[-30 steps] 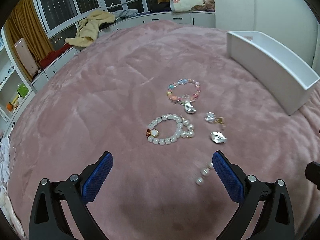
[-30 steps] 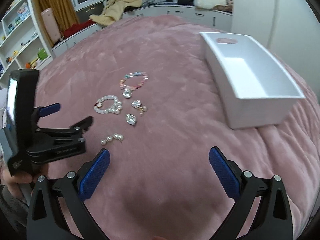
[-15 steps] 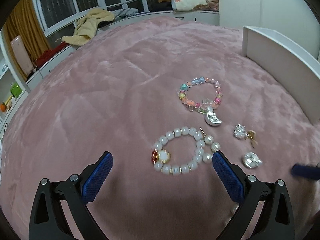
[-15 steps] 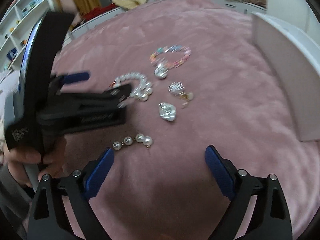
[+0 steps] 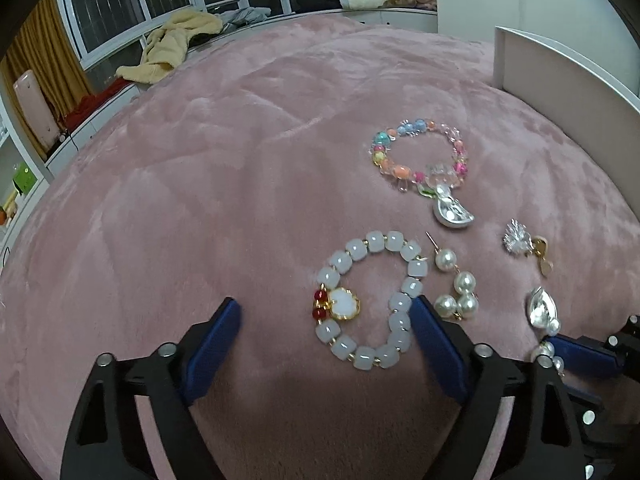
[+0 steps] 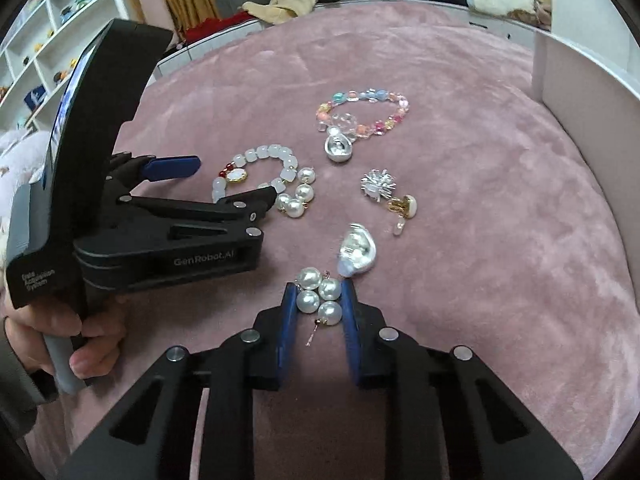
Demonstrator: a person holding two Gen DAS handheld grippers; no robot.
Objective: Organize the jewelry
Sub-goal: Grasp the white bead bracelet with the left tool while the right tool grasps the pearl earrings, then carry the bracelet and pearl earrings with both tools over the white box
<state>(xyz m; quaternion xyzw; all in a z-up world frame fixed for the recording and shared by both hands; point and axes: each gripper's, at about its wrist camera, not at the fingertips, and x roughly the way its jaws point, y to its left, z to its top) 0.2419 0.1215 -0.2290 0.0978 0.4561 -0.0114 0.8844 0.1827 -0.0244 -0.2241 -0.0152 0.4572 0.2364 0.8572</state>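
Pink plush bedding [image 6: 480,160] carries all the jewelry, with a white bin [image 6: 580,92] standing at its right edge, well apart from the pieces.

In the right wrist view, the right gripper [image 6: 320,304] has its blue pads closed in on a pearl earring [image 6: 319,295]: the four-pearl cluster sits between the fingertips, both pads appearing to touch it, and its thin post trails back toward the camera. The cluster's long axis runs roughly along the fingers, so the pads squeeze it across its narrow width. A silver earring [image 6: 357,251] lies just beyond the right fingertip, close enough to be nudged.

The left gripper [image 5: 324,320] has its jaws wide apart over the white bead bracelet [image 5: 370,300]. The bracelet lies nearer the right finger, whose tip overlaps its rim, while the left finger sits well clear of it. A second pearl earring [image 5: 456,284] lies just right of that bracelet, and the coloured bracelet [image 5: 418,156] lies farther ahead.

By this layout the right hand is nearer the bin, and its likely next move is to lift toward it.
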